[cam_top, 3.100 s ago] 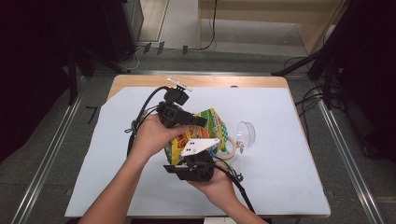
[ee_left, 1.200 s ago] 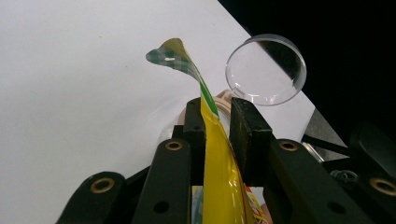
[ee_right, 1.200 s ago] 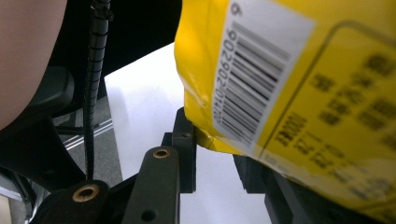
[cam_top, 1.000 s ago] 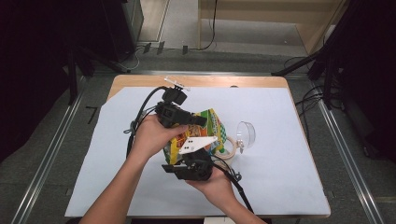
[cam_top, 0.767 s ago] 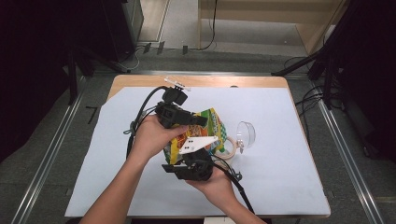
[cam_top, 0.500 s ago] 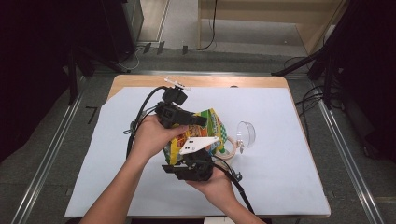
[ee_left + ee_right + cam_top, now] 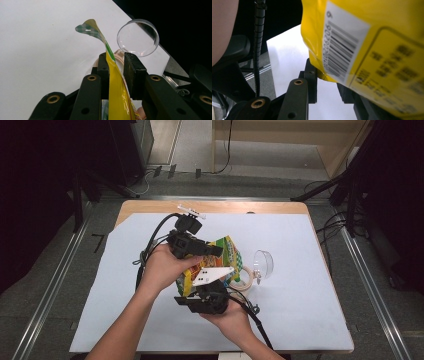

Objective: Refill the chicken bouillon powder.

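A yellow and green snack bag (image 7: 227, 255) is held up over the white sheet between my two grippers. My left gripper (image 7: 217, 251) comes in from the left, and in the left gripper view it (image 7: 115, 62) is shut on the bag's thin upright edge (image 7: 112, 72). My right gripper (image 7: 200, 287) sits below the bag, nearer the person. In the right gripper view it (image 7: 325, 75) pinches the bag's lower corner. The barcode side of the bag (image 7: 352, 50) hangs over and hides the right-hand jaw.
A clear round plastic lid (image 7: 263, 265) (image 7: 138, 37) and a roll of tape (image 7: 245, 277) lie just right of the bag. A white sheet (image 7: 310, 285) covers most of the wooden table (image 7: 150, 206). Cables trail from both grippers. Dark floor and metal rails surround the table.
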{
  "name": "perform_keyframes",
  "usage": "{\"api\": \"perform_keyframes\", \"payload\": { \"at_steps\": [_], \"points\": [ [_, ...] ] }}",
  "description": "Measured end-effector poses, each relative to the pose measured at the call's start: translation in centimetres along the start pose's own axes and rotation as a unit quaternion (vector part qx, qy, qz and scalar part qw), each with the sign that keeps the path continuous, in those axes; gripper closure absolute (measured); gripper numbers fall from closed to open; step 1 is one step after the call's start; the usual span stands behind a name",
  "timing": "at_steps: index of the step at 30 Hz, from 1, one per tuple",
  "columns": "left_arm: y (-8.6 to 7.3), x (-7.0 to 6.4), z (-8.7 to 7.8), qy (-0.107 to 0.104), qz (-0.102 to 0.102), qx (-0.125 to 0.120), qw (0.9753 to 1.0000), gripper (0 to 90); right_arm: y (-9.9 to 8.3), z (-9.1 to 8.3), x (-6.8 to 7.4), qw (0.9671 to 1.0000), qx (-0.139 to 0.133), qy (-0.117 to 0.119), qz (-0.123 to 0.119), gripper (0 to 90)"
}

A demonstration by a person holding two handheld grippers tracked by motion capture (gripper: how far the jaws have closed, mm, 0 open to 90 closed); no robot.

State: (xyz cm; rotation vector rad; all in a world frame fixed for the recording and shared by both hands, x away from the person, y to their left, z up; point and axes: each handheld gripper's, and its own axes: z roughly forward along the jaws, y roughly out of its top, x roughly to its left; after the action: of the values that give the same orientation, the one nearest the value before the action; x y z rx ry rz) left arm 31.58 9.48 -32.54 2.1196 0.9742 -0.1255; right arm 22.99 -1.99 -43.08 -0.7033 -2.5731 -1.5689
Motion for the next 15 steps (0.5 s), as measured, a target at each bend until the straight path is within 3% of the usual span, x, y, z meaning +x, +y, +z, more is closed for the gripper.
{"api": "perform_keyframes", "payload": {
  "at_steps": [15],
  "points": [
    [-0.02,0.0,-0.17,-0.001,0.0,-0.001,1.0,76.2,-0.09,0.02,-0.25,1.0,0.0,-0.008,0.002,71.6]
  ]
}}
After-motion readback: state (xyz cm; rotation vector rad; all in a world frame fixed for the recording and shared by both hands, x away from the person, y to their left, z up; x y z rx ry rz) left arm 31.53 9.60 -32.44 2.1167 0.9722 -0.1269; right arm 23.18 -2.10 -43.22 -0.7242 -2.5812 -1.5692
